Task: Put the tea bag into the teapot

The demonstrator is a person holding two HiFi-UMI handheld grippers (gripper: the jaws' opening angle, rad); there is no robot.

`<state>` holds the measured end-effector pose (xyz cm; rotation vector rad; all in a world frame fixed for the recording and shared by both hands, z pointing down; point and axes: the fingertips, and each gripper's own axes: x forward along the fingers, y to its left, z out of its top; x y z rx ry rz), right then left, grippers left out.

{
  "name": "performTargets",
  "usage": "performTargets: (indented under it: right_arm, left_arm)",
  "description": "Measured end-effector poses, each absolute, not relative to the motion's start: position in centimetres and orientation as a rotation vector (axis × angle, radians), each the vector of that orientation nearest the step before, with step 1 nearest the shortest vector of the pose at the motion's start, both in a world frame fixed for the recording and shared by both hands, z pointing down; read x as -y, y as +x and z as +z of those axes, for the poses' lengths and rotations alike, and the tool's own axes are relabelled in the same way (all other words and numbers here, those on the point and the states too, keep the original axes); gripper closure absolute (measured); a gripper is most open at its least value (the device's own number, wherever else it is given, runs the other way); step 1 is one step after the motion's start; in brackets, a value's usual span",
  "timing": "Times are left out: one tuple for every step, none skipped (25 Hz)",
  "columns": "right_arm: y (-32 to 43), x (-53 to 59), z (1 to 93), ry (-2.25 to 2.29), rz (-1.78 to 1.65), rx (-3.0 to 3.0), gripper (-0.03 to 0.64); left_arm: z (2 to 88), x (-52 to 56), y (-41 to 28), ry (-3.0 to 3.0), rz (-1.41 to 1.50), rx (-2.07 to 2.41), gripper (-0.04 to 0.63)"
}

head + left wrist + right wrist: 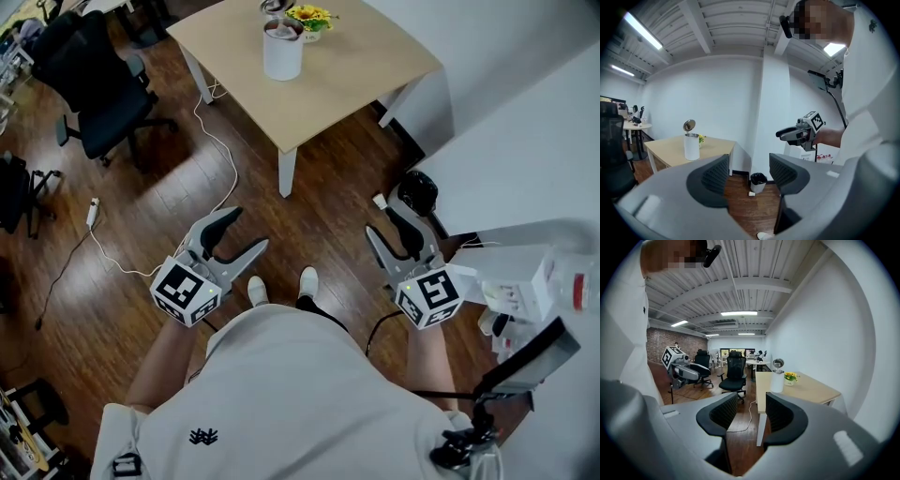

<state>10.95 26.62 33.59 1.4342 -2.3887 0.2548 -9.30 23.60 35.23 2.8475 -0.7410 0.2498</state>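
I've got the left gripper [246,231] and right gripper [382,221] empty, jaws apart. The teapot [282,49] is on the bench [366,70]. No tea bag spotted yet; it should be flimsy, so pinch an edge.

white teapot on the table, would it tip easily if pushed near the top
The teapot is tall and narrow, so a push near the rim would probably tip it rather than slide it. Its smooth sides look slippery for jaws. The raised lid, likely hinged, could swing shut if jolted.

Left claw [748,175] gapes empty; white teapot [692,146] stands on the far table [669,154].
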Motion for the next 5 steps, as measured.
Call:
performTargets:
  right_arm:
    - [10.67, -26.59, 33.61, 1.433, 0.254, 2.388, 0.433]
    - [10.45, -26.57, 33.64, 1.432, 0.253, 2.386, 0.433]
    - [10.27, -26.56, 33.67, 1.431, 0.251, 2.382, 0.433]
    - [10.11, -26.56, 33.71, 1.429, 0.248, 2.377, 0.433]
    - [9.96, -26.56, 33.76, 1.428, 0.244, 2.371, 0.433]
  left_arm:
    - [35.31, -23.59, -9.55, 2.85, 0.252, 0.741, 0.339]
    - [35.38, -23.59, -9.75, 2.852, 0.252, 0.74, 0.339]
    - [35.41, -23.58, -9.92, 2.853, 0.252, 0.738, 0.339]
    - [35.44, -23.58, -10.07, 2.855, 0.252, 0.737, 0.339]
    - [35.46, -23.59, -10.22, 2.856, 0.253, 0.736, 0.339]
